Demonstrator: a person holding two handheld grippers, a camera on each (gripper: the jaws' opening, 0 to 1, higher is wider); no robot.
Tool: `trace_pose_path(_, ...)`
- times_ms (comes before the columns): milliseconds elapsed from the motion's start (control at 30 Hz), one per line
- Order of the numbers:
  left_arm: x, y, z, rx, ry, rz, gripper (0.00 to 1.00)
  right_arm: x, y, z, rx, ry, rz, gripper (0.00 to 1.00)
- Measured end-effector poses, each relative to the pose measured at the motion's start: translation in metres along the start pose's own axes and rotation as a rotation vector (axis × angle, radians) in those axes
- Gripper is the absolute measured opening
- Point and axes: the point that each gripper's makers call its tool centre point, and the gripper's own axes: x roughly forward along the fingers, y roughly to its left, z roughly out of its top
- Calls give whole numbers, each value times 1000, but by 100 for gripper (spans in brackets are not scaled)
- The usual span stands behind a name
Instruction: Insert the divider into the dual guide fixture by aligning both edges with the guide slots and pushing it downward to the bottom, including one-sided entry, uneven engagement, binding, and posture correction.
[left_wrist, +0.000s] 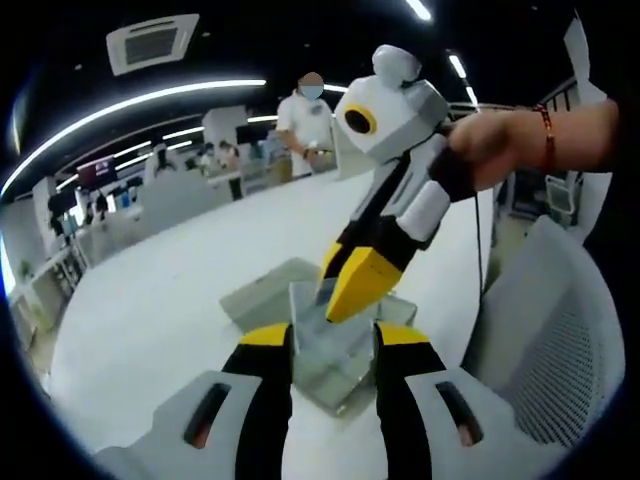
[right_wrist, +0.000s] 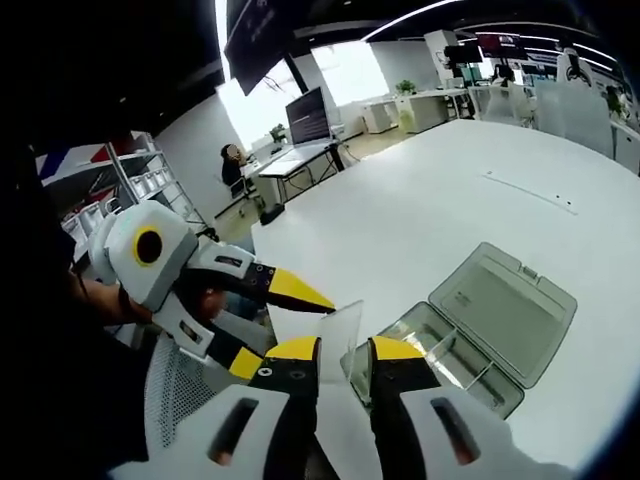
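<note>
Your right gripper pinches the clear divider upright between its jaws, the fixture box just beyond on the desk, while your left gripper hovers with jaws parted.

The room is bright. Long white ceiling lights curve far above the left jaws, bent by the round lens. In the right gripper view a big window glows too white, high above the jaws. The white table shines pale with only soft shadows. Things near the jaws look sharp. Far things look small, bent and a bit fuzzy near the edges.
</note>
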Motion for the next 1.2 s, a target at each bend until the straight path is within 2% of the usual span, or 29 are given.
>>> trace_pose_path(467, 0, -2, 0, 18, -4, -4, 30, -1, 3, 0, 22, -7, 19, 12)
trace_pose_path(533, 0, -2, 0, 19, -5, -3, 30, -1, 3, 0, 26, -5, 18, 5)
trace_pose_path(567, 0, -3, 0, 20, -3, -4, 28, -1, 3, 0, 30, -6, 19, 0)
trace_pose_path(600, 0, -3, -1, 20, 4, -6, 20, -3, 4, -4, 84, 8, 8, 0)
trace_pose_path(633, 1, -4, -1, 15, 3, -12, 17, 0, 3, 1, 68, -30, 4, 0)
trace_pose_path(733, 2, -6, -4, 11, 13, -15, 27, 1, 5, -1, 76, -22, 11, 0)
trace_pose_path(767, 2, -6, -4, 21, 17, -13, 27, 1, 2, 1, 49, -25, -5, 0)
trace_pose_path(1200, 1, -2, -9, 9, 35, 3, 29, 3, -2, 3, 31, 4, -6, 0)
